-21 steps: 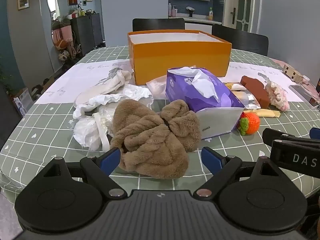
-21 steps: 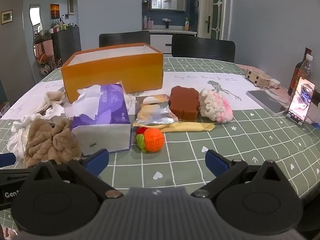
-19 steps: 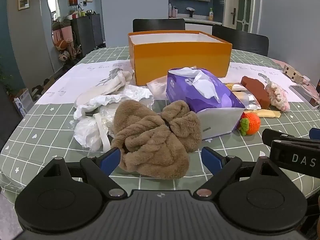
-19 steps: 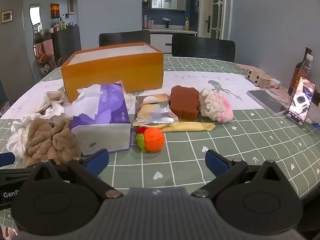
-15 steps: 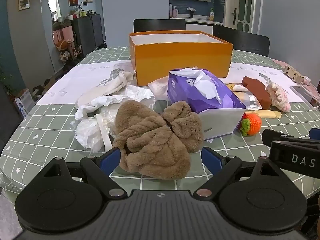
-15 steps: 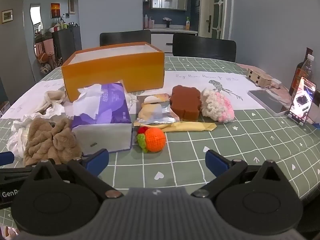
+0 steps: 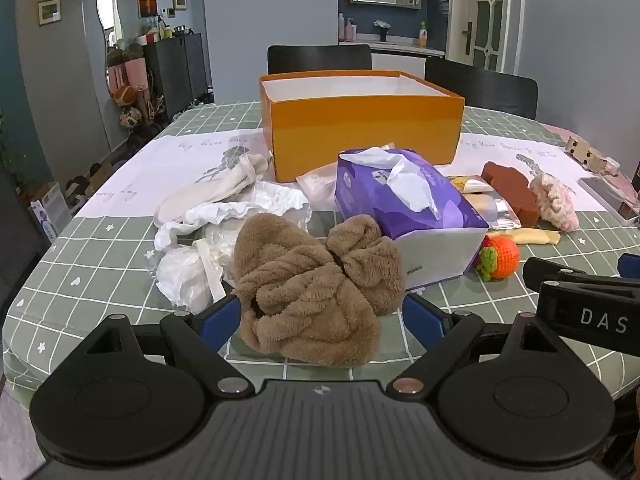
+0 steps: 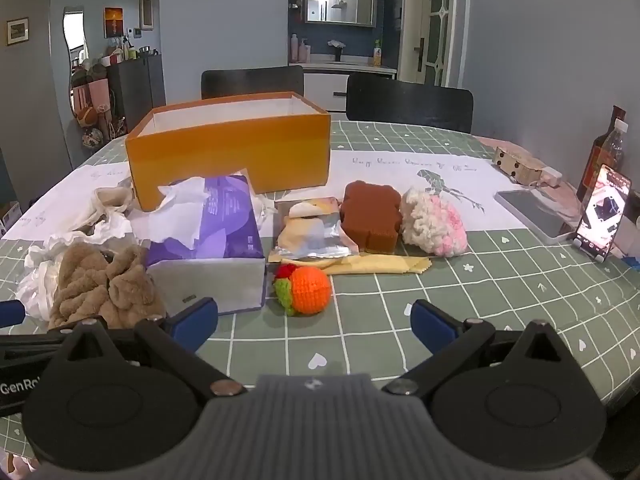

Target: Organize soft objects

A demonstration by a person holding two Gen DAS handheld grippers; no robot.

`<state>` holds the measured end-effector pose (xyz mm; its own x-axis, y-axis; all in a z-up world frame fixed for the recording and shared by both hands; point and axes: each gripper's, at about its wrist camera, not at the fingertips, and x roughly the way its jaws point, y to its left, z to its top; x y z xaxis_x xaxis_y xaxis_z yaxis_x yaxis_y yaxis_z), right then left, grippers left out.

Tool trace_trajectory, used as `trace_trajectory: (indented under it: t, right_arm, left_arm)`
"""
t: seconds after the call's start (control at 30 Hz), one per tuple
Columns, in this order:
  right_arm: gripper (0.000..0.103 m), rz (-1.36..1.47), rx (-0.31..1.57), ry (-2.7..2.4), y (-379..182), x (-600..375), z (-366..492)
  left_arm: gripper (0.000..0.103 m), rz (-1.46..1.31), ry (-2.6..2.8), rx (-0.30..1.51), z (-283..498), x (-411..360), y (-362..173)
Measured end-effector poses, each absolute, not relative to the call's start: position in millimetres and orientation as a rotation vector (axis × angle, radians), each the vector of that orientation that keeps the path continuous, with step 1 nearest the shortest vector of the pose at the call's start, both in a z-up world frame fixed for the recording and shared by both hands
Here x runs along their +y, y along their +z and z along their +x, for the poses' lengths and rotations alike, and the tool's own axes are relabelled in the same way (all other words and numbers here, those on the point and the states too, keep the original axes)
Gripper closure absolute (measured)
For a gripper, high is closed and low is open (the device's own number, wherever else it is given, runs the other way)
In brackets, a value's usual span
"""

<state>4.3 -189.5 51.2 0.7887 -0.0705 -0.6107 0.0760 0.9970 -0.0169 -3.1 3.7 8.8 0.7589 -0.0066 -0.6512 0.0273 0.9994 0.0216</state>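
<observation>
A brown fluffy cloth [image 7: 316,288] lies on the green checked table, right in front of my open left gripper [image 7: 322,320], whose blue fingertips sit on either side of its near edge. It also shows at the left of the right wrist view [image 8: 100,284]. My right gripper [image 8: 314,324] is open and empty, just short of an orange crocheted ball [image 8: 308,290]. An open orange box [image 7: 360,120] stands behind. A purple tissue pack [image 7: 404,200], a brown sponge [image 8: 370,216], a pink-white knitted piece [image 8: 434,222] and a yellow cloth [image 8: 380,266] lie between.
White crumpled plastic and a beige cloth [image 7: 208,208] lie left of the brown cloth. A foil packet [image 8: 312,234] sits by the sponge. A phone on a stand [image 8: 602,216], a tablet [image 8: 532,212] and bottles [image 8: 608,156] stand at the right. Black chairs stand behind the table.
Both views have shifted only slightly. The left gripper has crept a little closer to the brown cloth. Both grippers stay open.
</observation>
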Motion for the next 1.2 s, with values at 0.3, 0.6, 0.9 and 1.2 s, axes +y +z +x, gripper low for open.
trace_trajectory:
  t: [0.3,0.6,0.9,1.2]
  right_arm:
    - [0.002,0.0,0.66,-0.095,49.3,-191.0,-1.5]
    - [0.002,-0.006,0.659,-0.101,49.4,-190.9,-2.6]
    - [0.003,-0.007,0.658,-0.104,49.4,-190.9,-3.7]
    - [0.002,-0.005,0.659,-0.105,48.3,-191.6,-6.2]
  left_arm:
    - [0.0,0.017,-0.047,0.704,-7.0,2.2,8.8]
    - [0.0,0.014,-0.055,0.699,-8.9,1.0,10.6]
    - [0.0,0.011,-0.059,0.699,-10.3,2.2,10.2]
    - [0.0,0.017,-0.057,0.703,-11.5,3.4,8.6]
